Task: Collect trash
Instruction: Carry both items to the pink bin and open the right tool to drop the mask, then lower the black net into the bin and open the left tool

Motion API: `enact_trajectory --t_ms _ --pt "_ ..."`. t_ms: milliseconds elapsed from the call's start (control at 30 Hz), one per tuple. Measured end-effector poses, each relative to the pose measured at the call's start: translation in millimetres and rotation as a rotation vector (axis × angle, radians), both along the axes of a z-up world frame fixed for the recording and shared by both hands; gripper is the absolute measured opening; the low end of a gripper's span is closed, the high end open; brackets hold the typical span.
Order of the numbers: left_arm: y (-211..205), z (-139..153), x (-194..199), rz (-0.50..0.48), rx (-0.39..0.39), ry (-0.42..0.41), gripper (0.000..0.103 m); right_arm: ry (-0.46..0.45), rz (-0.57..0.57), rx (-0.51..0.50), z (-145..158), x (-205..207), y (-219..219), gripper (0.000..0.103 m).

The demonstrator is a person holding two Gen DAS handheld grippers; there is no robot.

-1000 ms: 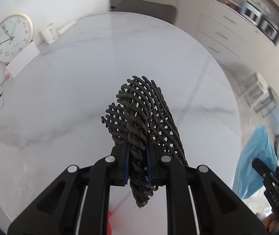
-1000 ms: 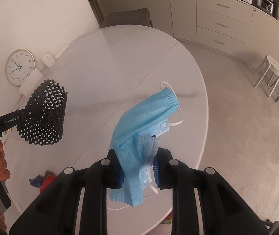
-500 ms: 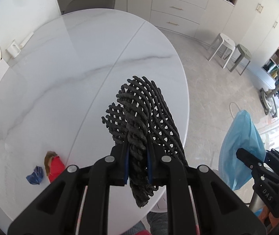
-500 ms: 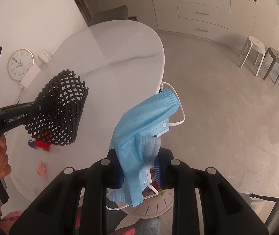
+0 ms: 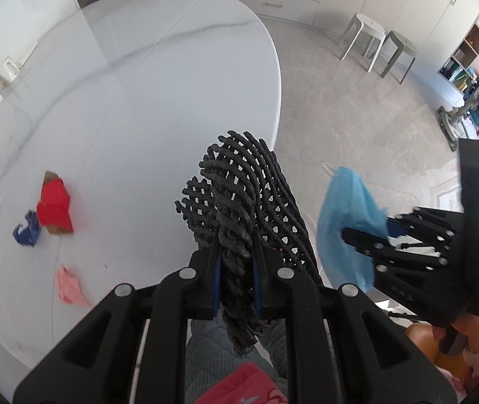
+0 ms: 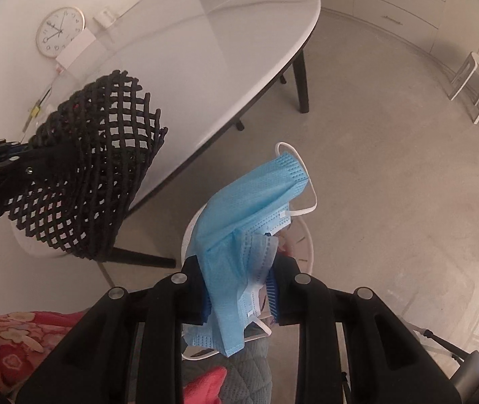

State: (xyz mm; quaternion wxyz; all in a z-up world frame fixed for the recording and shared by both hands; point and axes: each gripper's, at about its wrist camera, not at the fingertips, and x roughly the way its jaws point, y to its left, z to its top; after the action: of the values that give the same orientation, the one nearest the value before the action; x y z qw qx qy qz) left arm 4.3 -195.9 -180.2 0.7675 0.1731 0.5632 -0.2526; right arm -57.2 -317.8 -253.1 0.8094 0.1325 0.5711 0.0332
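The blue face mask (image 6: 239, 232) hangs crumpled from the right gripper (image 6: 239, 289), whose two fingers are clenched on its lower folds; one white ear loop (image 6: 301, 181) stands free at the top. The mask is in the air, off the table edge and above the floor. Just under it, partly hidden by the mask, a white round rim (image 6: 301, 239) shows with something inside; I judge it is a waste bin, but I cannot tell this for sure.

The left gripper (image 5: 236, 276) is clamped on a black mesh foam sleeve (image 5: 249, 202), which it holds up beside the mask, near it but not touching.

To do this step well, I think the right gripper needs to bring the mask straight over the opening of the bin before its fingers part, and low enough that the light fabric does not drift aside. The free ear loop may catch on a finger, so a small shake could be needed. The mesh sleeve can follow after, with the left hand kept apart so the two pieces do not tangle.

On the white oval table (image 5: 172, 77) more trash waits: a red and brown wrapper (image 5: 54, 207), a small blue scrap (image 5: 27, 230) just beside it, and a pink scrap (image 5: 69, 286) nearer the edge.
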Motion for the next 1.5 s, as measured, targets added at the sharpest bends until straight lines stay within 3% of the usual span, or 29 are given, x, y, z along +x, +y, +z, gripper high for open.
enact_trajectory --t_ms 133,267,533,867,1033,1367,1400,1500 --pt "3 -4 -12 0.013 0.021 -0.004 0.014 0.048 0.089 0.008 -32 5 15 0.032" --pt "12 -5 -17 0.045 0.035 0.000 0.014 0.094 0.130 0.029 -56 13 26 0.060" --pt "11 -5 -20 0.060 0.041 0.002 0.014 0.061 0.100 0.010 -41 25 25 0.080" --pt "-8 -16 -24 -0.045 0.077 0.010 0.014 -0.001 -0.025 -0.030 -12 -10 -18 0.081" --pt "-37 -52 -38 -0.179 0.146 0.043 0.014 -0.037 -0.110 -0.068 5 -24 -48 0.081" --pt "-68 -123 -45 -0.250 0.206 0.125 0.014 0.001 -0.216 -0.097 -5 -42 -80 0.081" --pt "-69 -126 -45 -0.250 0.209 0.130 0.016 0.005 -0.217 -0.099 -6 -42 -80 0.081" --pt "-72 -128 -43 -0.246 0.216 0.135 0.043 0.011 -0.221 -0.095 -7 -48 -83 0.081"
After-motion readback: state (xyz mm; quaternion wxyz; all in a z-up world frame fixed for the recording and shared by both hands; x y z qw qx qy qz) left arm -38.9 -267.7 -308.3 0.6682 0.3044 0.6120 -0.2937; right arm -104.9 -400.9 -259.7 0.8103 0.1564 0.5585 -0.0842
